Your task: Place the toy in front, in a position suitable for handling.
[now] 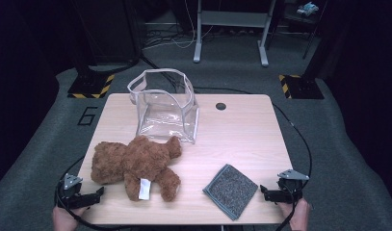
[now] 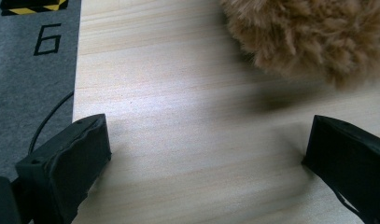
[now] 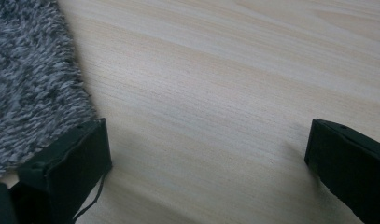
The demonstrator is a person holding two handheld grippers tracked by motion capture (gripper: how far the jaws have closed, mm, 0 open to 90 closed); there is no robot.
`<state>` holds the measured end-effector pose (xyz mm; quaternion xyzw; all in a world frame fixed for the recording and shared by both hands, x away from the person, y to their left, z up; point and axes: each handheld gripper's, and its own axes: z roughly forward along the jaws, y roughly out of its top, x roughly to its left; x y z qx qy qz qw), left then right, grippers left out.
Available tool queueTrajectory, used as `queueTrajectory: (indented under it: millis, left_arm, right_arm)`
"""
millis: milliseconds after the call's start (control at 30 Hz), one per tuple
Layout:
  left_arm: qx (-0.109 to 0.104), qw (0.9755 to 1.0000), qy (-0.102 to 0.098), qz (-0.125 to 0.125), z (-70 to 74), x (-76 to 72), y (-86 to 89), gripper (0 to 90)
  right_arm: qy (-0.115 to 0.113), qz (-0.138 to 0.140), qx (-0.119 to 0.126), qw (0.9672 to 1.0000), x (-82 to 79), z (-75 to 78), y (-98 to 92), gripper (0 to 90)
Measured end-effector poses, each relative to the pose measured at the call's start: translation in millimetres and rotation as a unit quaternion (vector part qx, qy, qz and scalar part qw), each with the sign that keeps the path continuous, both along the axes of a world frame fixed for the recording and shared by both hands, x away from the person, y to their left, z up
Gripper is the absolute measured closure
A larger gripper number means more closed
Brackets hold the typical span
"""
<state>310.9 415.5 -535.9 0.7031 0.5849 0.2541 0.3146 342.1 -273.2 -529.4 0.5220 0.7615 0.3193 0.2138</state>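
Left tongs (image 1: 98, 193) at lower left of high view, jaws apart, empty, just beside teddy bear (image 1: 136, 166). Right tongs (image 1: 264, 191) at lower right, jaws apart, empty, near grey cloth (image 1: 230, 190). Bear lying flat at left centre of table (image 1: 241, 139), white tag showing. Clear bag (image 1: 163, 107) upright, upper centre, touching bear's far side.

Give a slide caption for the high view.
Open grippers flank a teddy bear, grey cloth and clear bag.

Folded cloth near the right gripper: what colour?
Speckled grey cloth with a blue-grey edge; clearest in the high view.
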Motion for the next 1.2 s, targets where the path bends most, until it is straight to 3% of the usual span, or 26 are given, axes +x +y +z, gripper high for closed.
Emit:
queueTrajectory:
  millis: [200, 300, 500, 833, 1100, 1200]
  left_arm:
    - [0.0, 1.0, 0.0, 0.0, 0.0, 0.0, -0.1, 0.0]
    - [0.0, 1.0, 0.0, 0.0, 0.0, 0.0, 0.0, 0.0]
    - [-0.001, 1.0, 0.0, 0.001, -0.1, -0.2, -0.1, 0.0]
    - [0.004, 1.0, 0.0, -0.002, 0.2, -0.4, 0.7, 0.0]
    - [0.005, 1.0, 0.002, -0.001, 0.4, -1.0, 0.5, 0.0]
    - [0.006, 1.0, 0.001, -0.001, 0.3, -0.7, 0.7, 0.0]
  right_arm:
    - [0.007, -0.001, -0.005, 1.0, 2.7, 1.4, -0.3, 0.0]
    - [0.015, 0.002, 0.014, 0.9998, 2.9, 3.8, -1.5, 0.0]
    - [0.012, 0.01, 0.023, 0.9996, -0.1, 21.8, 9.4, 0.0]
    - [0.015, 0.064, 0.007, 0.9978, -6.0, 44.3, 49.6, 0.0]
    - [0.043, 0.106, 0.005, 0.9934, -2.3, 33.5, 82.7, 0.0]
    - [0.043, 0.119, 0.005, 0.992, -2.9, 33.8, 92.9, 0.0]
